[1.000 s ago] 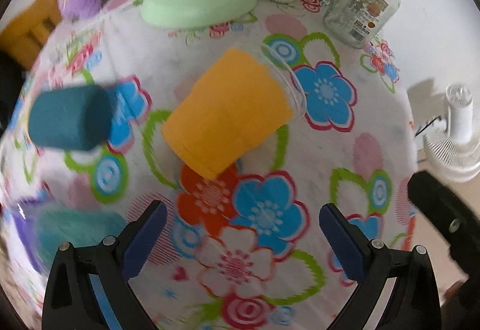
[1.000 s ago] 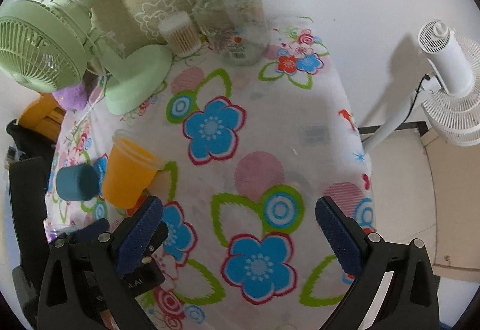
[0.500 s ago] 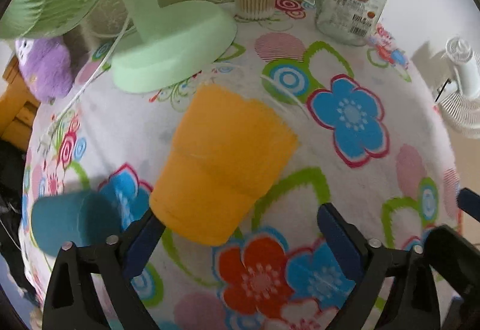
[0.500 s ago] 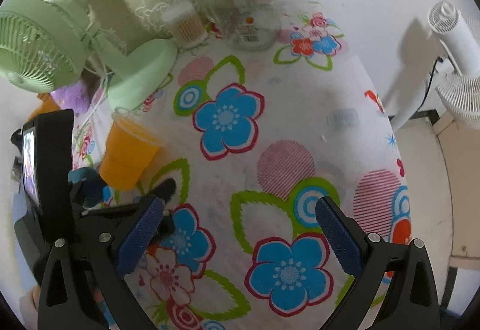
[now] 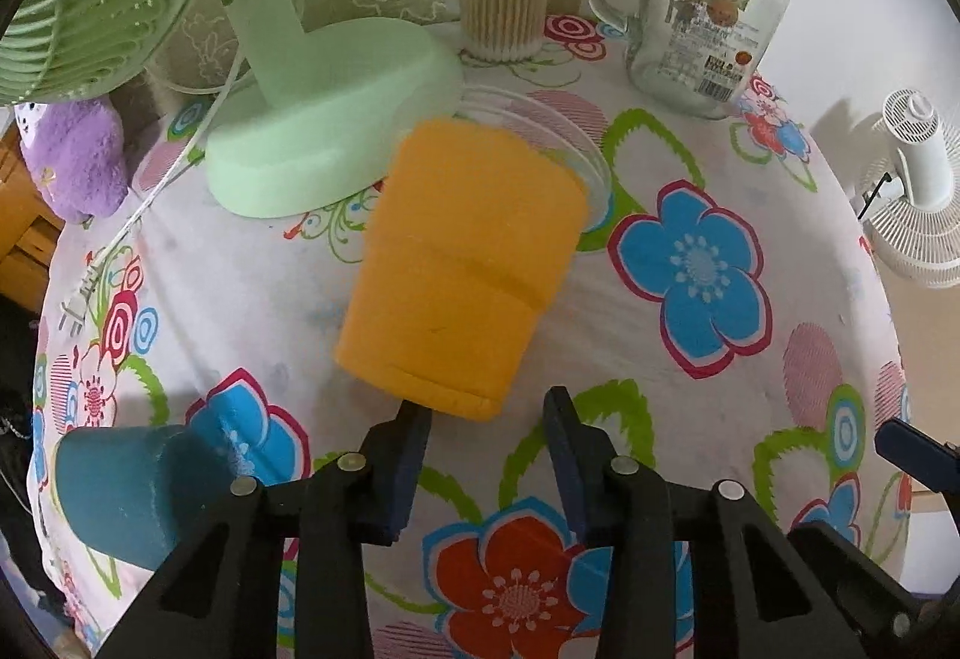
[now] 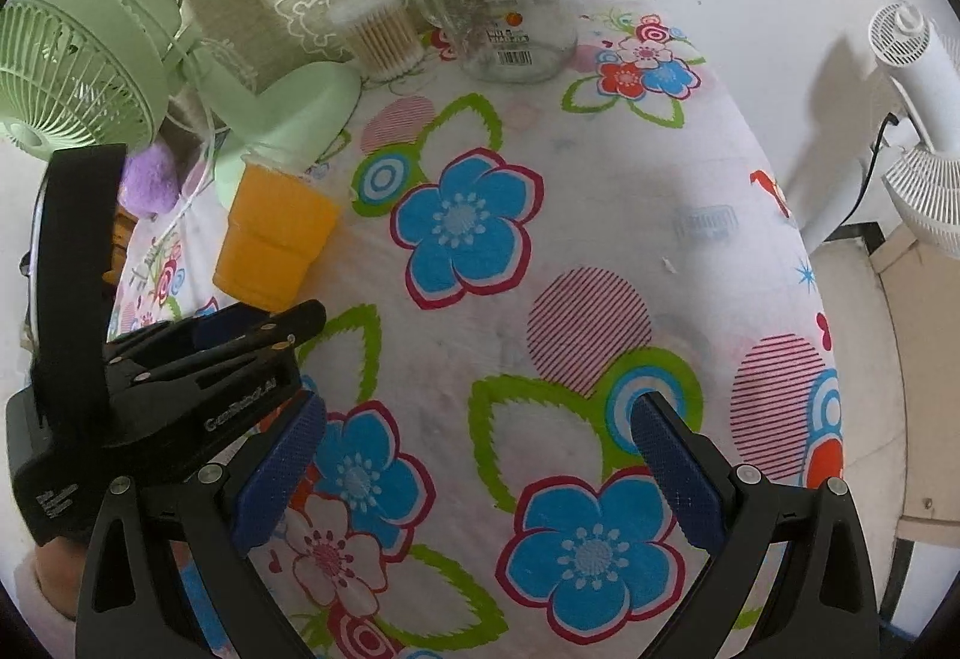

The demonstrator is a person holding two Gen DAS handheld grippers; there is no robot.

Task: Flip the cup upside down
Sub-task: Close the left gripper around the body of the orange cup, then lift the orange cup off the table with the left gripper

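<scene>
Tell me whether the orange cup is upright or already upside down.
Upright. The orange cup stands on its narrow base on the tablecloth, wide clear rim on top. The left gripper is at its base, not yet gripping.

The left gripper (image 5: 486, 419) has moved in on the orange cup (image 5: 462, 263), which now fills more of its view, base just ahead of the fingertips. Its jaws have narrowed from wide apart to a smaller gap.

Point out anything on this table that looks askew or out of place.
The orange cup is tilted, leaning toward the green fan's base, with its clear rim off the floral cloth. The fan's plug lies loose on the cloth, unplugged.
</scene>
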